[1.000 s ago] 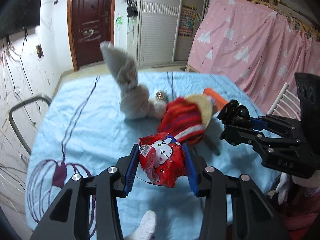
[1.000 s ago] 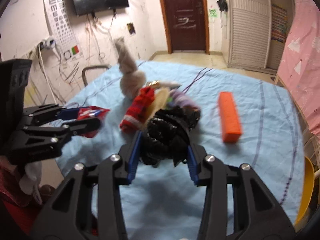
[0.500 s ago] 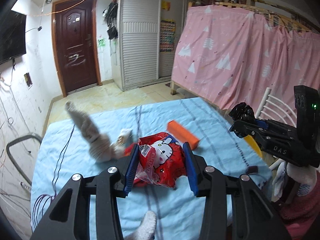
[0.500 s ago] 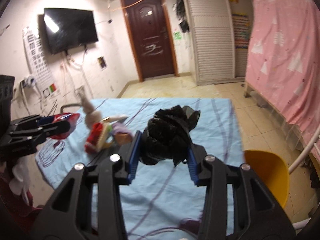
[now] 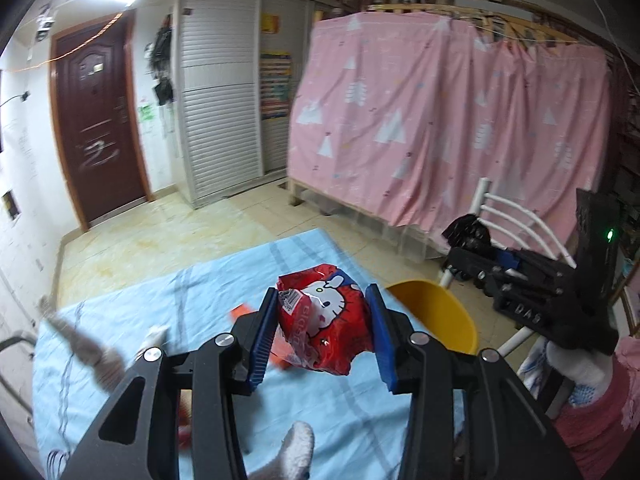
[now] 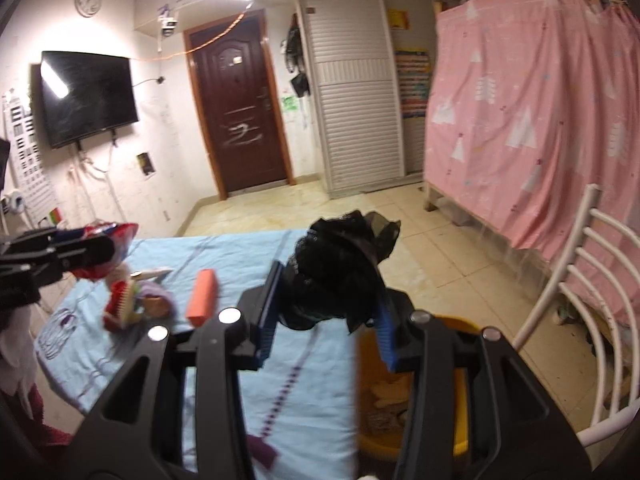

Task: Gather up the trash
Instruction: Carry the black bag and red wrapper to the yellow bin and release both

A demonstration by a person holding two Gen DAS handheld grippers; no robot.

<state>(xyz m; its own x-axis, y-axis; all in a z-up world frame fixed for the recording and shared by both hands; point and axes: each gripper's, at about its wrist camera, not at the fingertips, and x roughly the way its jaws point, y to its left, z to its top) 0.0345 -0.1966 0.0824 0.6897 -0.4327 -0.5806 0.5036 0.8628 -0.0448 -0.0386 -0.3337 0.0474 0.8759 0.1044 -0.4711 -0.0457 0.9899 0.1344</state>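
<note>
My left gripper point(image 5: 324, 330) is shut on a red cartoon-cat snack wrapper point(image 5: 320, 322), held above the light blue tablecloth point(image 5: 224, 280). My right gripper point(image 6: 326, 312) is shut on a crumpled black plastic bag point(image 6: 340, 268), held over the table's right edge. A yellow bin point(image 6: 460, 400) stands on the floor just below it, with scraps inside. In the left wrist view the yellow bin point(image 5: 436, 312) shows beside the table, and the right gripper point(image 5: 476, 248) with the black bag point(image 5: 466, 228) hangs beyond it. The right wrist view shows the left gripper point(image 6: 100, 244) with the wrapper point(image 6: 118, 234) at far left.
An orange block point(image 6: 202, 296), a red knitted item point(image 6: 120, 304) and a grey plush toy point(image 5: 84, 344) lie on the table. A white metal chair point(image 6: 576, 296) stands right of the bin. A pink curtain point(image 5: 440, 128) hangs behind, and a brown door point(image 6: 240, 120) is at the back.
Both grippers have risen and swung right, away from the toys, still holding the wrapper and the black bag. The yellow bin and white chair have come into view.
</note>
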